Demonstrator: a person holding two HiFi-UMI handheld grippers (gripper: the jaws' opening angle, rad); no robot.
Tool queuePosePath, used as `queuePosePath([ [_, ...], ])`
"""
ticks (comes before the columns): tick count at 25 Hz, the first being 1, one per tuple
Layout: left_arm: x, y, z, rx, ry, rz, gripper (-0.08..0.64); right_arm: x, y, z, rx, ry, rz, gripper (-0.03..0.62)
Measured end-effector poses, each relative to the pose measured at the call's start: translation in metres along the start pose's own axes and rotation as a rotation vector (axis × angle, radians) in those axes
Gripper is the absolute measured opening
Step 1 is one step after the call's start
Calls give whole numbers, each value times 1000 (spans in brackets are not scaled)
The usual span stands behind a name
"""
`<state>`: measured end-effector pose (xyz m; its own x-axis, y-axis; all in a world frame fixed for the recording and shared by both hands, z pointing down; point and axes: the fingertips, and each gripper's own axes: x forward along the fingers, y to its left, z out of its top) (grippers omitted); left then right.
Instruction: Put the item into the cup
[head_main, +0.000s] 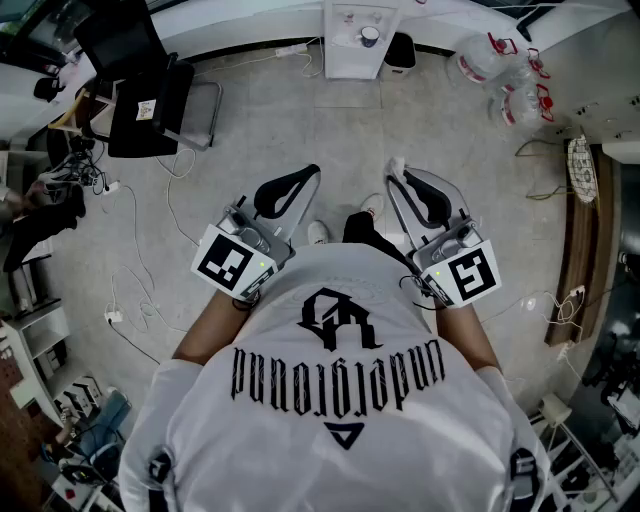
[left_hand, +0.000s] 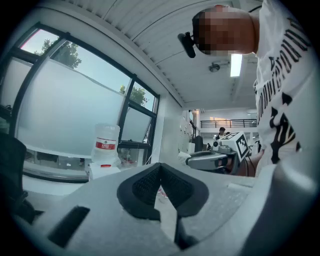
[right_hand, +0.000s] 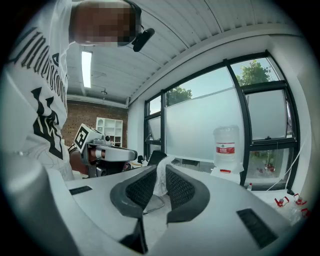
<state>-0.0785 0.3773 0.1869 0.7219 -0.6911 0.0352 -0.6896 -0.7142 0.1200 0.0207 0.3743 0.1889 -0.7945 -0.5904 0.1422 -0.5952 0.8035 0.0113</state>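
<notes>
No cup and no item shows in any view. In the head view I hold both grippers in front of a white printed shirt (head_main: 340, 400), above a grey floor (head_main: 330, 130). My left gripper (head_main: 305, 177) has its black pads pressed together, with nothing between them; in the left gripper view its tips (left_hand: 160, 167) meet. My right gripper (head_main: 405, 178) stands with a narrow gap between its jaws and holds nothing. In the right gripper view that gap (right_hand: 161, 171) shows a draped chair behind it. Each gripper view shows the other gripper off to the side.
A white water dispenser (head_main: 355, 38) stands by the far wall, with empty water jugs (head_main: 505, 70) to its right. A black office chair (head_main: 150, 85) is at the far left. Cables (head_main: 150, 250) trail over the floor. A wooden board (head_main: 580, 240) lies at the right.
</notes>
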Motion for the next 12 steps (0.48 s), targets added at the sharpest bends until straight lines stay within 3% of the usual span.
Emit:
queuePosePath([
  [12, 74, 10, 2, -2, 6, 35, 12, -11, -80, -1, -16, -19, -3, 61],
])
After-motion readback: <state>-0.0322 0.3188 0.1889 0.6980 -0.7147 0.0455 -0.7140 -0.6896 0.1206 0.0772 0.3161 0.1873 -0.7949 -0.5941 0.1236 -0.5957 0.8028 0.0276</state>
